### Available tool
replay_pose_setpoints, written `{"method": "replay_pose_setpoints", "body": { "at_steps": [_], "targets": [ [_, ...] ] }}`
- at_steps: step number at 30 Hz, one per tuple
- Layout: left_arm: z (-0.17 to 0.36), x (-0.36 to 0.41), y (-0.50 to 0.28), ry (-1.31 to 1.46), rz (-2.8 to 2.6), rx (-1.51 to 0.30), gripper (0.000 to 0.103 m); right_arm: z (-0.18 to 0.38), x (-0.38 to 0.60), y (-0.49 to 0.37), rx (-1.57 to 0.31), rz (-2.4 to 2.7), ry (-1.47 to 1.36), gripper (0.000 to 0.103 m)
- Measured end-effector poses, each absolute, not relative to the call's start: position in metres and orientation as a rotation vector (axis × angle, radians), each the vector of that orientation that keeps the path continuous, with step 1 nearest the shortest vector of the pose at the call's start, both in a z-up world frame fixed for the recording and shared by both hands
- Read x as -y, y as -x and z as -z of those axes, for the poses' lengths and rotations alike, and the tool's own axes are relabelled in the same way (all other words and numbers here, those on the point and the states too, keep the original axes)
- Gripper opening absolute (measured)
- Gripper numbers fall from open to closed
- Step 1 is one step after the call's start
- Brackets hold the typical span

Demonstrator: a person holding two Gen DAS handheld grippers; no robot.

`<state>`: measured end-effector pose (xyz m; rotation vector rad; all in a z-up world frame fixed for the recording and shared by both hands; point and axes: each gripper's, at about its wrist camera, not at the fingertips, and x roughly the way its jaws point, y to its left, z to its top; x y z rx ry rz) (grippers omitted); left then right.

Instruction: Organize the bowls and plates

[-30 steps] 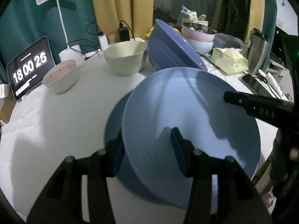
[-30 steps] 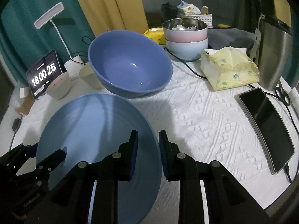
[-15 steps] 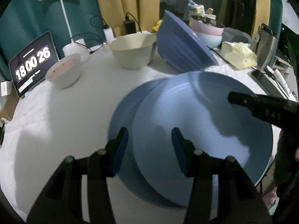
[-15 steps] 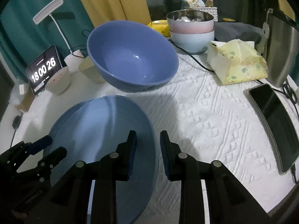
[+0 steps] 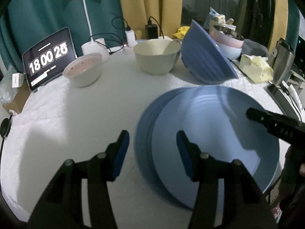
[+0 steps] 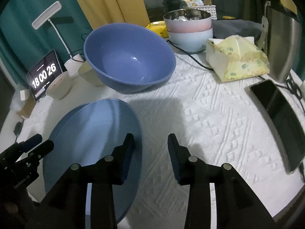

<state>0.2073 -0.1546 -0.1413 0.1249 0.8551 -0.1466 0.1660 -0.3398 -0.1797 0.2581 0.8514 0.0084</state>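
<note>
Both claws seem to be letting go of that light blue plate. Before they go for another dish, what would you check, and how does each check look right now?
1. Top plate lies on the darker plate beneath: ok, though off-centre towards the right claw.
2. Left claw free of the plates: not ok; the rim sits between its fingers, no pad pressing.
3. Right claw free: ok; its jaws are opening, nothing between them, one finger over the plate rim.
4. Big blue bowl stable: not ok, it sits tilted.
5. Cream bowl and pink-lined bowl upright: ok.
6. Stack steady: cannot tell.
</note>
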Motion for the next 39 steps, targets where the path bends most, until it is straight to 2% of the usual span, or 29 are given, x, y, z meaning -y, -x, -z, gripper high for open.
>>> {"method": "replay_pose_setpoints", "body": {
  "at_steps": [7, 19, 25, 39],
  "targets": [
    [0.142, 0.141, -0.206, -0.121, 0.104, -0.861, 0.053, 0.198, 0.317, -0.177, -0.887, -0.044, -0.246, 0.039],
    [0.152, 0.134, -0.219, -0.056, 0.116, -0.893, 0.053, 0.183, 0.326, -0.172, -0.883, -0.033, -0.264, 0.039],
    [0.165, 0.133, -0.227, -0.013, 0.130, -0.947, 0.053, 0.193, 0.331, -0.169, -0.923, -0.035, -0.300, 0.039],
    [0.176, 0.127, -0.233, 0.060, 0.228, -0.937, 0.054, 0.198, 0.312, -0.169, -0.910, -0.087, -0.337, 0.039]
  ]
}}
